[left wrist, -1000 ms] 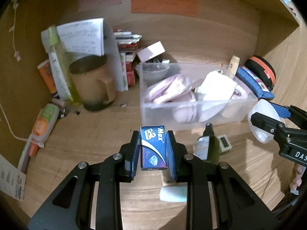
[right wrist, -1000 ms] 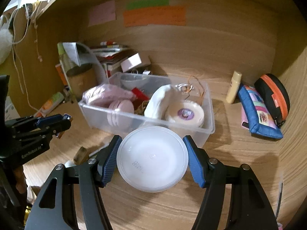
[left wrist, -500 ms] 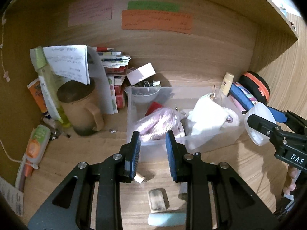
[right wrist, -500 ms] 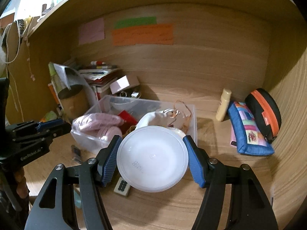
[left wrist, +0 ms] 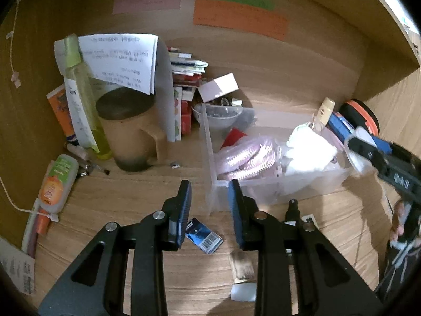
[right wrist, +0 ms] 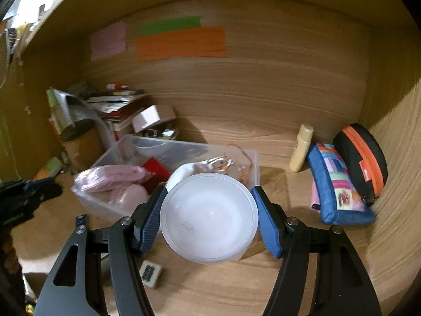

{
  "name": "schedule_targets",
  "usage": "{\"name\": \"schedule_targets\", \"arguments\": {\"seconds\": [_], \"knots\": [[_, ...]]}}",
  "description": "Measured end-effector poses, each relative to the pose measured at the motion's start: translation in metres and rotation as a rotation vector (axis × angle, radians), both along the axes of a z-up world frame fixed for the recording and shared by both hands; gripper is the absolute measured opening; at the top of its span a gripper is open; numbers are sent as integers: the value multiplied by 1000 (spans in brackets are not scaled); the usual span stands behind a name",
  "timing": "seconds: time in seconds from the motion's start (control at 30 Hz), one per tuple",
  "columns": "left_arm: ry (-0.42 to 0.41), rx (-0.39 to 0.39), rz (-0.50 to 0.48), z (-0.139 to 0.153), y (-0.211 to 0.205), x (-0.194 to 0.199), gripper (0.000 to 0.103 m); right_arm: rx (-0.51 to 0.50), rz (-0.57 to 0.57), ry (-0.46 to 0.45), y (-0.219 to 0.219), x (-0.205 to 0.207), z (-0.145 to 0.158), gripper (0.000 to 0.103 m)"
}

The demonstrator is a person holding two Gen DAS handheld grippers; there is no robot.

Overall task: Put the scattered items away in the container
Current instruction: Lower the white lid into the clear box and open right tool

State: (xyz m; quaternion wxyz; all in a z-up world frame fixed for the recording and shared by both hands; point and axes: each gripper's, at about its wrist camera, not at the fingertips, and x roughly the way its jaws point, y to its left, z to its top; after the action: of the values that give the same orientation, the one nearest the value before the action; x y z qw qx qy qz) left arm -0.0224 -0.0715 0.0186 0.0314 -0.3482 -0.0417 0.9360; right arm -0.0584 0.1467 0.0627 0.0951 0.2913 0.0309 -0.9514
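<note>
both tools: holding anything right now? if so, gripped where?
Right tool: shut on the round translucent lid, pads on opposite rim edges. Left tool: jaws opening, nothing between them; the small blue box lies on the desk below.

Dim, warm, yellowish light in both views; corners fall off to black vignette. Strong fisheye bend: wooden back wall curves at the edges. Daylight patch top left of right wrist view, top right of left wrist view. White cloth in the clear box is blown out. Right gripper smeared by motion blur in left view. Soft shadows on the worktop below both grippers. Overall slightly soft focus.
</note>
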Motion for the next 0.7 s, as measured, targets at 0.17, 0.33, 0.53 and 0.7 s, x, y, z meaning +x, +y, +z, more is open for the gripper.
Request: {"name": "schedule_targets", "arguments": {"seconds": [0.17, 0.33, 0.53, 0.7], "knots": [[-3, -20, -5, -7, 1, 3, 50, 23, -18, -30, 2, -22, -6, 62], [-38, -6, 6, -15, -5, 2, 64, 34, -10, -59, -1, -37, -14, 62], [-67, -15, 16, -24, -11, 3, 75, 13, -2, -95, -5, -48, -25, 62], [-124, -42, 20, -38, -15, 1, 84, 11, -1, -96, -8, -51, -27, 62]]}}
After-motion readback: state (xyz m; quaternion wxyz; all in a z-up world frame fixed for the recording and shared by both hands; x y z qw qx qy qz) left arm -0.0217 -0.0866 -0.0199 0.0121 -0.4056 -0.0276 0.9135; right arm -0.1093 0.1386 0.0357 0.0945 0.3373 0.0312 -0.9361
